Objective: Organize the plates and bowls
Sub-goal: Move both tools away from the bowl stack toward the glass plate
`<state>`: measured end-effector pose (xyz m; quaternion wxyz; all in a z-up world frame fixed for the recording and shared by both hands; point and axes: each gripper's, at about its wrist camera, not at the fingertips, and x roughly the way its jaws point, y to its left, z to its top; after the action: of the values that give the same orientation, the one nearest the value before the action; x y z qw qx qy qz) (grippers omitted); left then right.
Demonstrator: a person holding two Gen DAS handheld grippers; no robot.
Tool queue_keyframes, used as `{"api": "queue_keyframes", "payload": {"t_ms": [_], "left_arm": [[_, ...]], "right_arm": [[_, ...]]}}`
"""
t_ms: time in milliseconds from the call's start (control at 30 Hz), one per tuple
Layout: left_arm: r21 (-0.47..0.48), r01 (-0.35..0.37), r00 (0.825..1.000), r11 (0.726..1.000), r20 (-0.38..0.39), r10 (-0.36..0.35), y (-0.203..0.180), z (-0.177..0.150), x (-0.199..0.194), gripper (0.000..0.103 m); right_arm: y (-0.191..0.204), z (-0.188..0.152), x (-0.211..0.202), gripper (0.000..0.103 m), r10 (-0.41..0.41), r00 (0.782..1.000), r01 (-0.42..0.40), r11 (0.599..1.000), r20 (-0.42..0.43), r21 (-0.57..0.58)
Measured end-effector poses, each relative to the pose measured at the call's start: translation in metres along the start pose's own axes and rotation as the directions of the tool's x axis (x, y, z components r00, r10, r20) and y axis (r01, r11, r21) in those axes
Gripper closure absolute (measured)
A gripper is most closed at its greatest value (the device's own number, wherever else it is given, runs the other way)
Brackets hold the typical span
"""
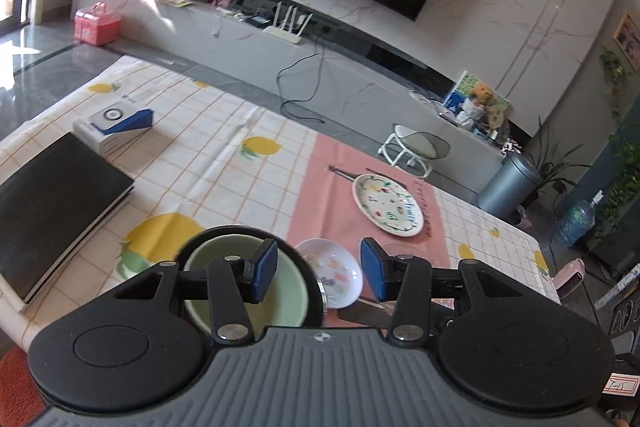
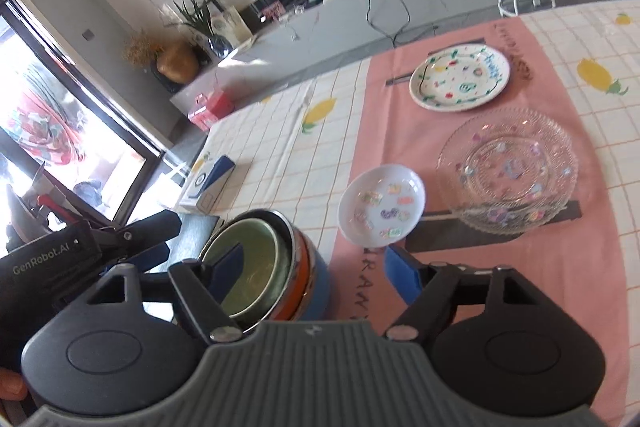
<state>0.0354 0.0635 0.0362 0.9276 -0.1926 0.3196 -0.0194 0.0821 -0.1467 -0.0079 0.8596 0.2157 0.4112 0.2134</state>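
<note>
A green bowl (image 1: 240,287) sits nested in a stack of bowls (image 2: 296,275) with orange and blue outer walls, near the table's front. My left gripper (image 1: 318,273) hovers open above the stack's right rim; one pad is over the green bowl, the other over a small white dish (image 1: 336,277). My right gripper (image 2: 316,273) is open wide astride the stack's right wall, touching nothing. The small white dish (image 2: 382,205), a clear glass plate (image 2: 508,171) and a painted white plate (image 2: 460,77) lie apart on the pink mat (image 2: 380,107). The left gripper (image 2: 132,239) shows left of the stack.
A black book (image 1: 60,219) and a blue-and-white box (image 1: 116,123) lie on the left of the lemon-print tablecloth (image 1: 224,163). Beyond the table's far edge stand a white stool (image 1: 416,147), a grey bin (image 1: 508,187) and a low TV console (image 1: 248,39).
</note>
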Motion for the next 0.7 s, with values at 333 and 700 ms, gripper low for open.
{"api": "queue_keyframes", "payload": {"t_ms": [333,700], "left_arm": [[0.105,0.089,0.996,0.991,-0.032,-0.086,-0.067,-0.042,0.046,0.050],[0.038,0.084,0.984,0.996,-0.158,-0.077,-0.081,-0.072,0.114,0.050]], "right_arm": [[-0.057,-0.017,-0.056,0.015,-0.237,0.937,0.271,0.956,0.256,-0.109],[-0.133,-0.018,-0.051,0.031,-0.305,0.913,0.285,0.952,0.271,0.112]]}}
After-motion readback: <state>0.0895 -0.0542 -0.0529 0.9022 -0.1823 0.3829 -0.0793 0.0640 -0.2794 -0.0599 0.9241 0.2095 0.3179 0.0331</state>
